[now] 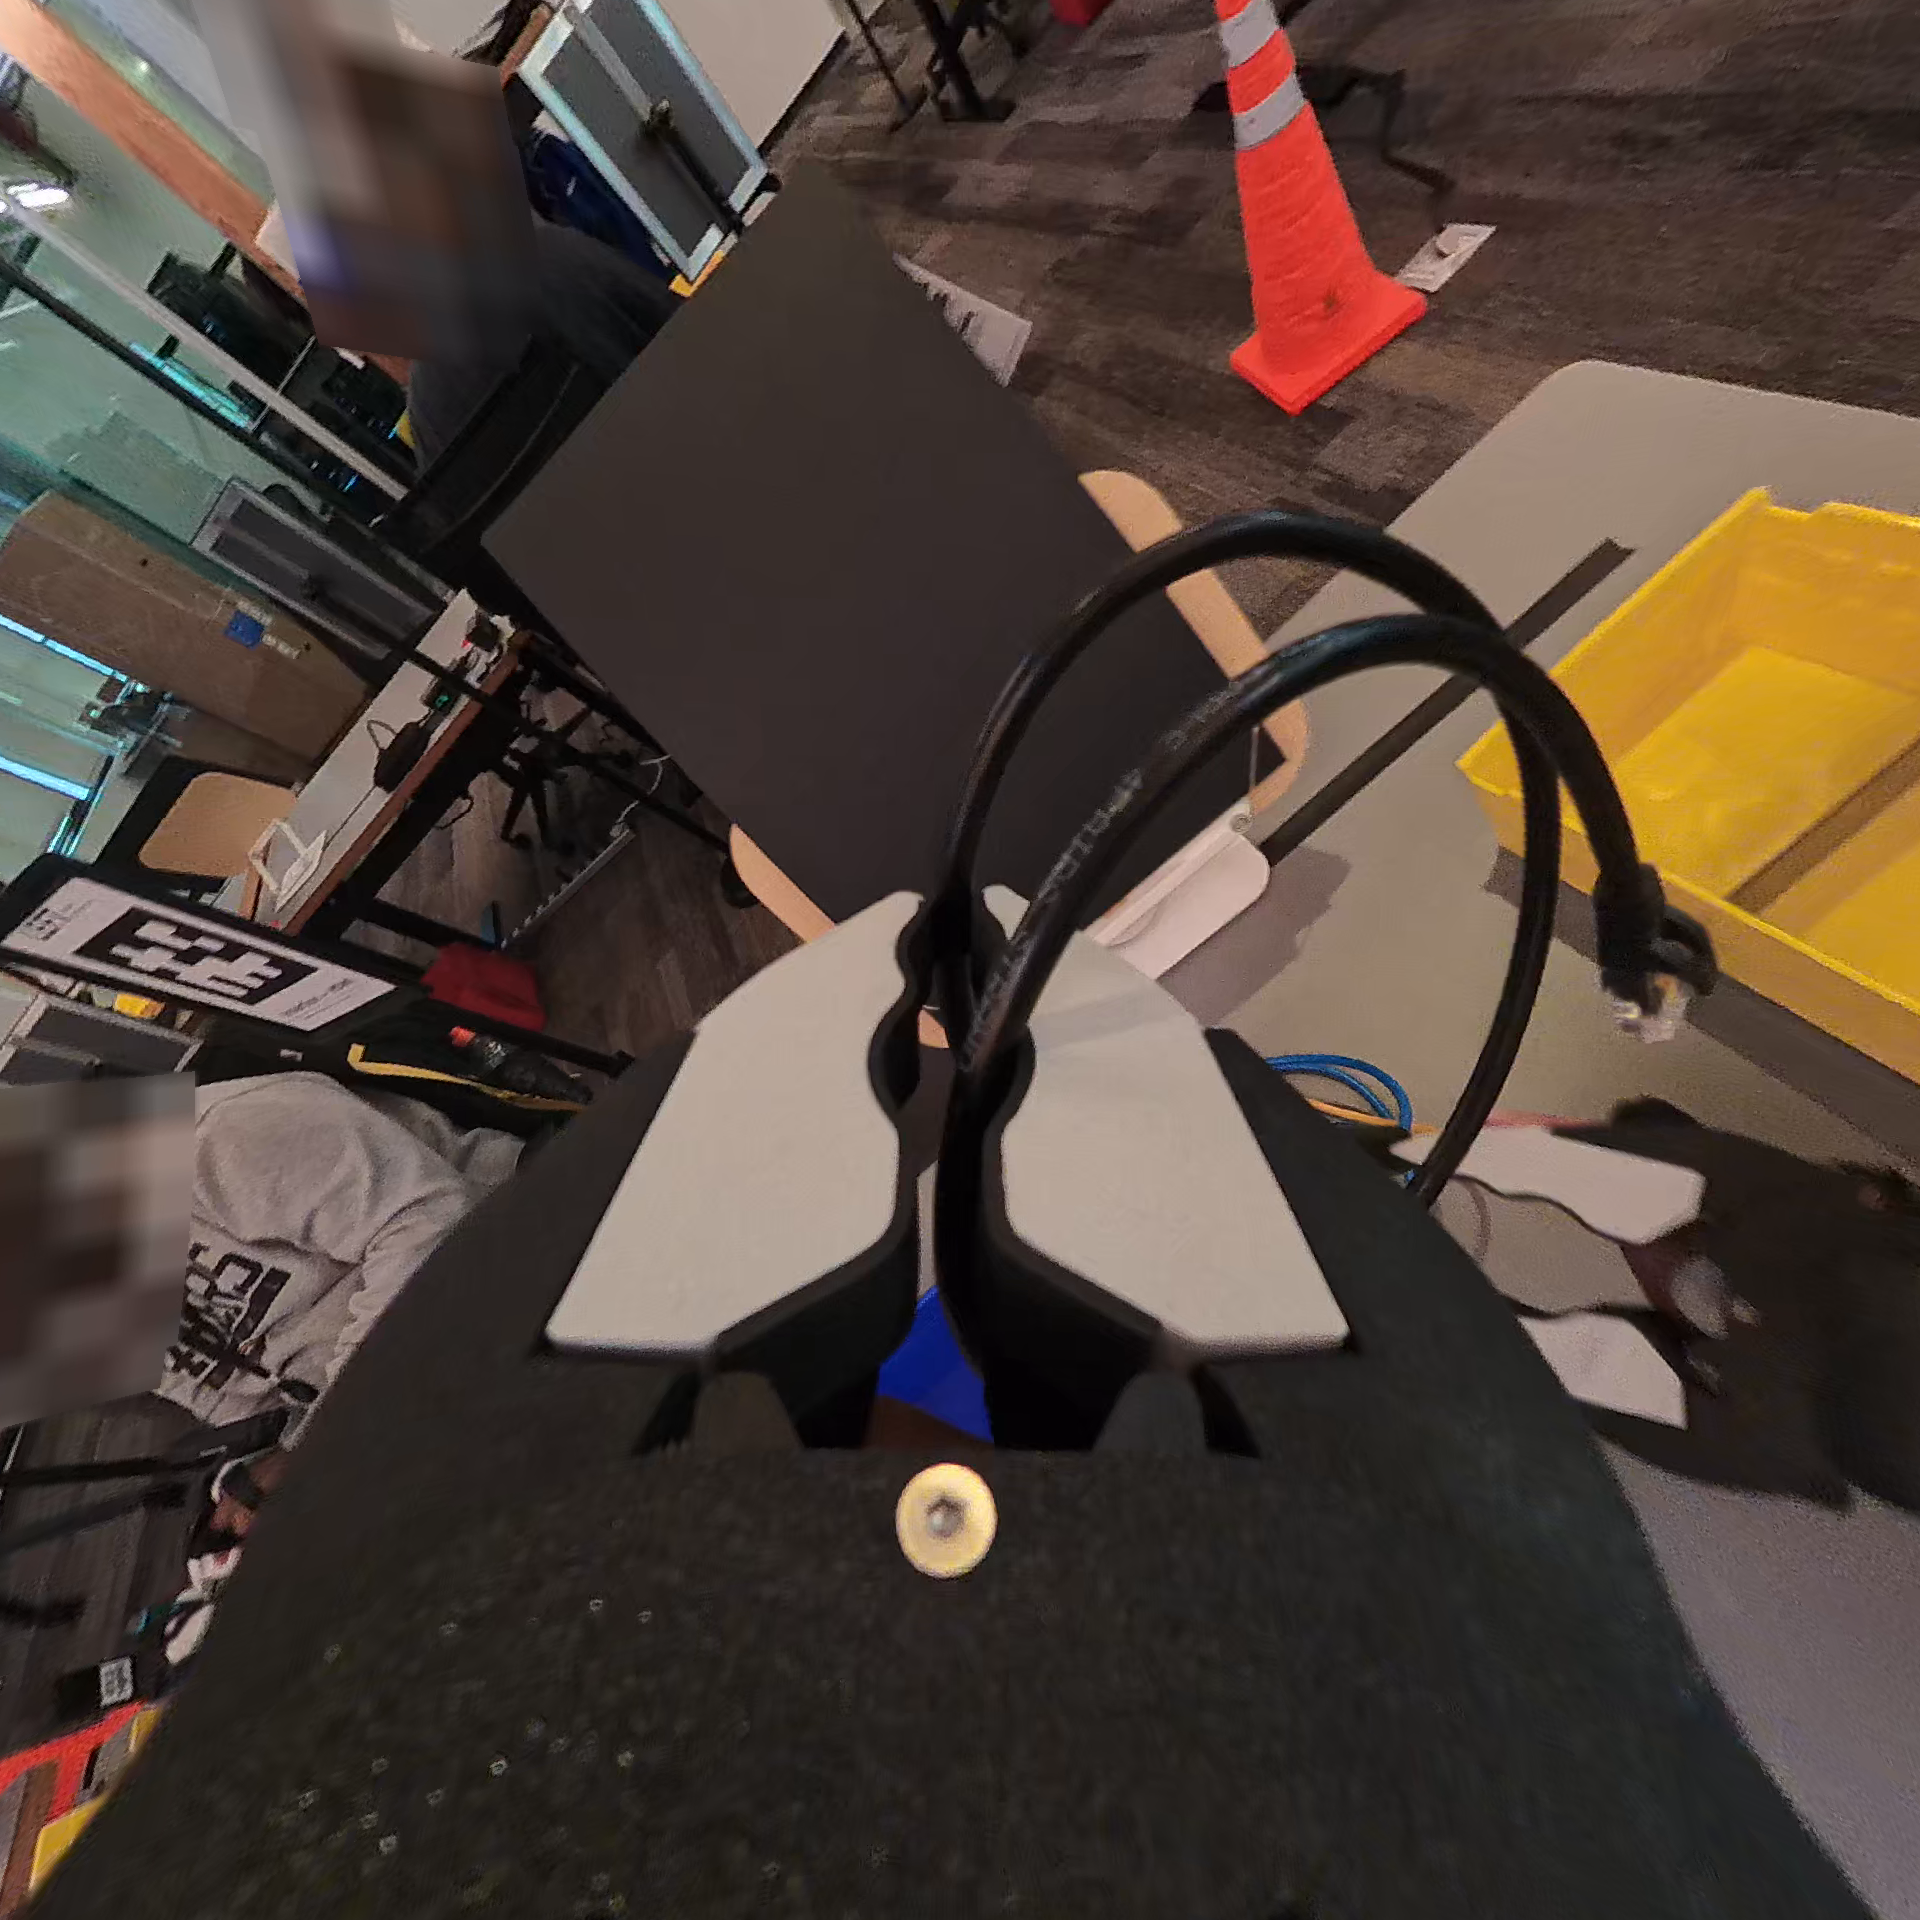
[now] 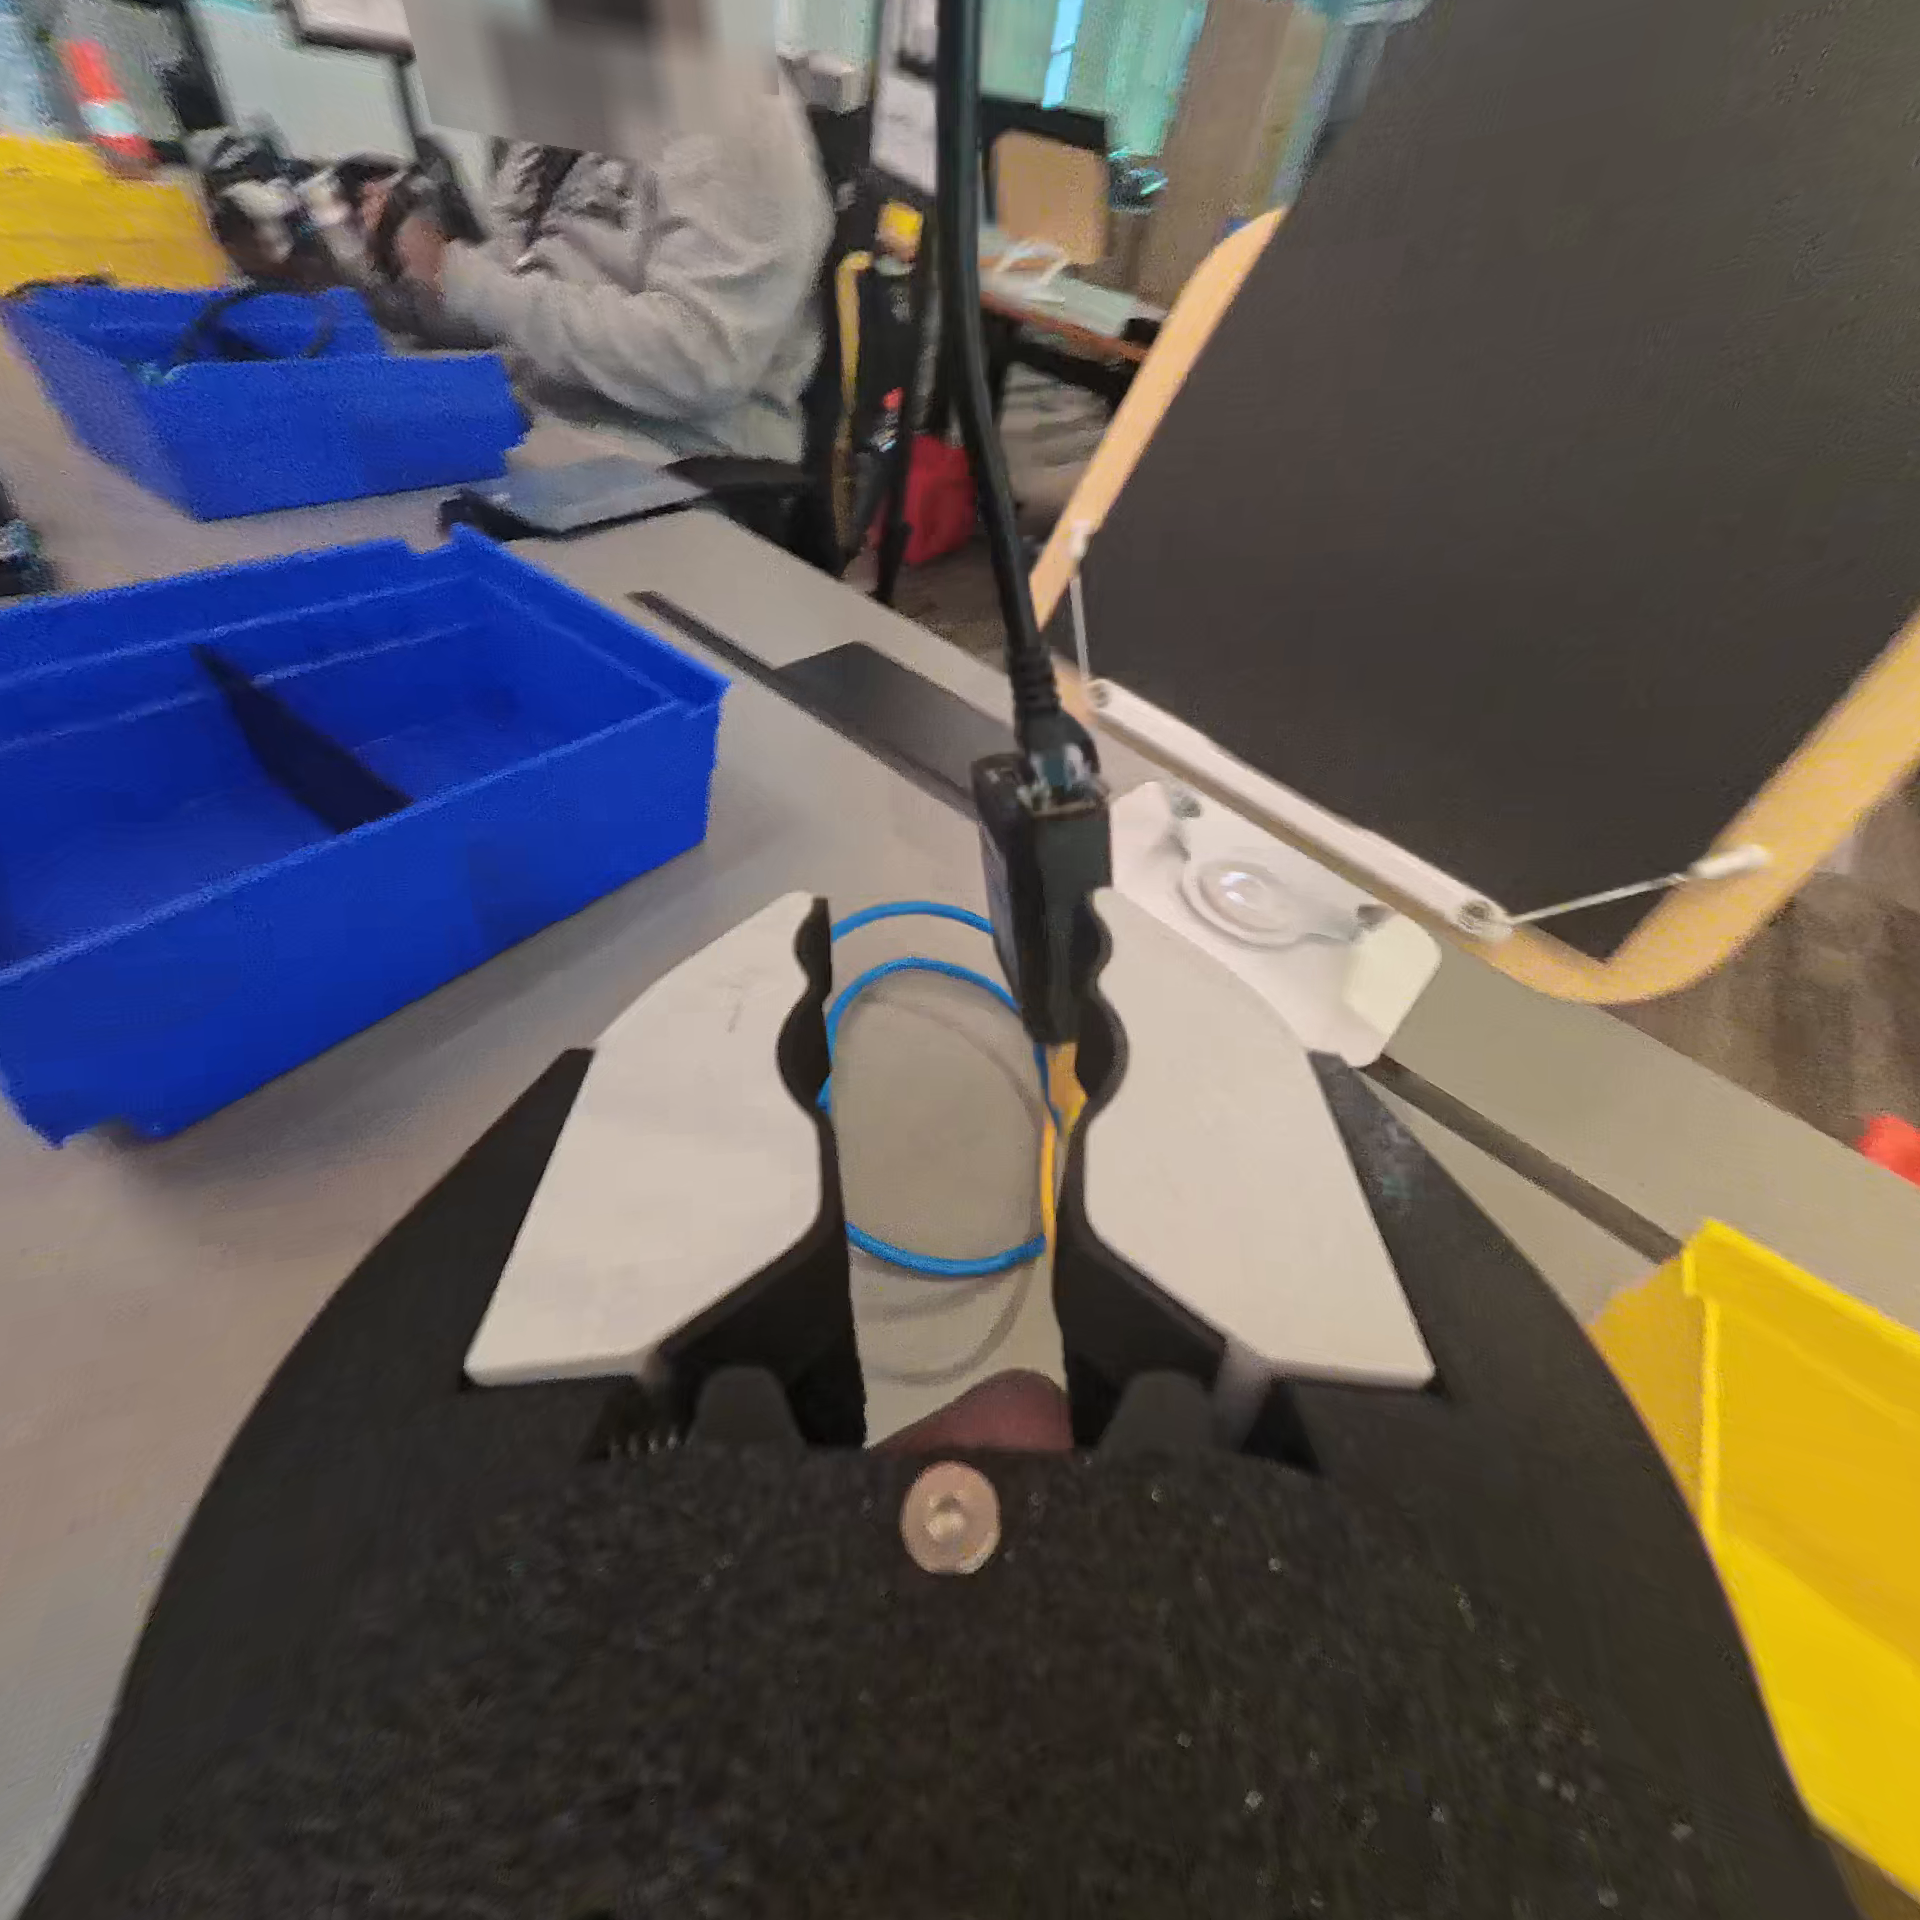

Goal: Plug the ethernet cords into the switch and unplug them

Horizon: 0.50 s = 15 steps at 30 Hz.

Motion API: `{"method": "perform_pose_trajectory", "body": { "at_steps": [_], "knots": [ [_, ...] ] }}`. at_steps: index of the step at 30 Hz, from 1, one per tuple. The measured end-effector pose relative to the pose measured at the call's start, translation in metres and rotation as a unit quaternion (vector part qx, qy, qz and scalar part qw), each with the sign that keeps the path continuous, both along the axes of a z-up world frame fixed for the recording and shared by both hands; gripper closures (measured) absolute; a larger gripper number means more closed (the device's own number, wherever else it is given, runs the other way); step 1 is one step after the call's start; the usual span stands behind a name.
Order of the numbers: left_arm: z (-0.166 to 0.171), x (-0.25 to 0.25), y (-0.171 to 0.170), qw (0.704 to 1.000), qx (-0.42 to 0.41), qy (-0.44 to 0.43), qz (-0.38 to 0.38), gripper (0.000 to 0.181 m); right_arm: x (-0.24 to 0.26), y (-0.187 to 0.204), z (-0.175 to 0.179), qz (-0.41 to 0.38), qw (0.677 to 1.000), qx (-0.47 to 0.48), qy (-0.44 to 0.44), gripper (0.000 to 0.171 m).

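Hanging from the black cord [image 2: 971, 343], the switch [image 2: 1042, 894] has one plug seated. Left gripper [image 1: 961, 997] clamps that cord; its free plug [image 1: 1647, 971] dangles. Right gripper [image 2: 961, 997] spread, brushing the switch. Unplugging remains.

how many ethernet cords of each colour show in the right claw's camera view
black cord: 1
blue cord: 1
yellow cord: 1
total: 3
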<state>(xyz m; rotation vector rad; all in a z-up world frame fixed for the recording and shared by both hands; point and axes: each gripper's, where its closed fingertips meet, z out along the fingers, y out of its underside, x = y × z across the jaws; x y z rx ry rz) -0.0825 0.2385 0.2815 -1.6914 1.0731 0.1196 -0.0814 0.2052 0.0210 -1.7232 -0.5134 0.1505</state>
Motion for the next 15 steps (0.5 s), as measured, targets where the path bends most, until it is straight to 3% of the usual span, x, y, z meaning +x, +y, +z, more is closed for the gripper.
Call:
{"method": "perform_pose_trajectory", "body": {
  "at_steps": [4,8,10,15],
  "knots": [
    [0.002,0.006,-0.026,1.0,0.008,-0.001,-0.028,0.175,0.012,0.012,0.003,0.014,0.998,0.012,-0.052,0.125],
    [0.004,0.008,-0.049,0.998,0.008,-0.022,-0.052,0.176,0.002,0.009,-0.034,0.051,0.991,-0.055,-0.109,0.126],
    [0.004,0.007,-0.061,0.997,0.003,-0.032,-0.066,0.176,0.002,0.011,-0.037,0.035,0.992,-0.021,-0.121,0.142],
    [-0.018,-0.031,-0.089,0.995,0.014,-0.026,-0.092,0.175,0.009,0.009,-0.04,0.025,0.989,0.052,-0.133,0.145]
  ]
}}
